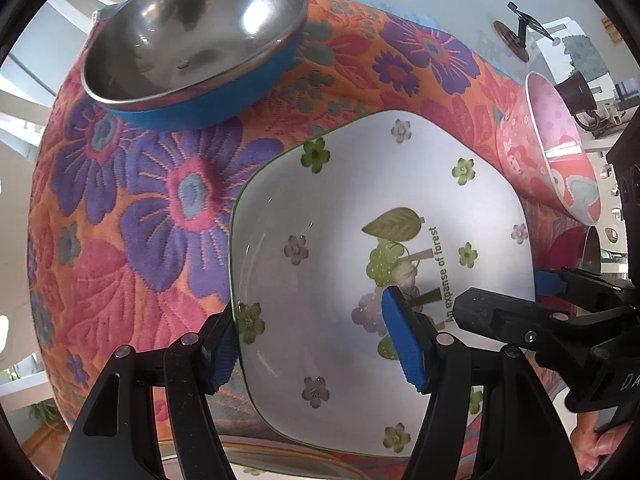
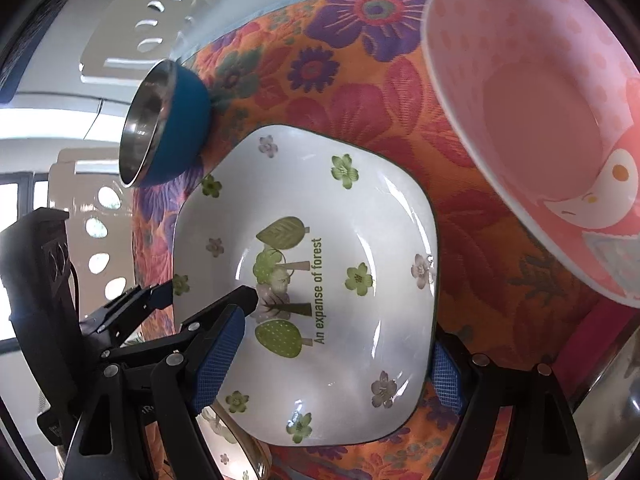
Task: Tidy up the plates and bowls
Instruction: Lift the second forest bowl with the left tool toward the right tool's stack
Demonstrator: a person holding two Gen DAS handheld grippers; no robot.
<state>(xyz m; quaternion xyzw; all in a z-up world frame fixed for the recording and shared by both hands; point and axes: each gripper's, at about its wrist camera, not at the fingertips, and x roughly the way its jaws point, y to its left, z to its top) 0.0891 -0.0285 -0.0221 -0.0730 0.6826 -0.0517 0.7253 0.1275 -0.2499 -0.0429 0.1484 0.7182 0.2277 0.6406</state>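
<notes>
left wrist view: the left gripper point(image 1: 320, 340) stands with its jaws spread wide, straddling the near left edge of the white square plate point(image 1: 360, 220). one blue pad sits outside the rim, the other over the plate's well; neither clearly presses the plate, so nothing looks held. ahead of the jaws and to their left sits the steel bowl with a blue shell point(image 1: 192, 48) on the flowered cloth point(image 1: 140, 200). far ahead to the right is the pink bowl point(image 1: 560, 148), tilted in this lens. the right gripper point(image 1: 556, 292) reaches in from the right at the plate's opposite edge.

right wrist view: the right gripper point(image 2: 332, 360) is also released, jaws wide, one pad over the well and one just outside the right rim. the left gripper point(image 2: 200, 296) shows at the far left edge.

risks, as i judge them: closing on a glossy sloped rim could let the pad slip and the plate skid on the cloth. if both grippers close and lift unevenly, the plate may tilt or twist free. a wide swing could knock the pink bowl point(image 2: 540, 128) or the steel bowl.
</notes>
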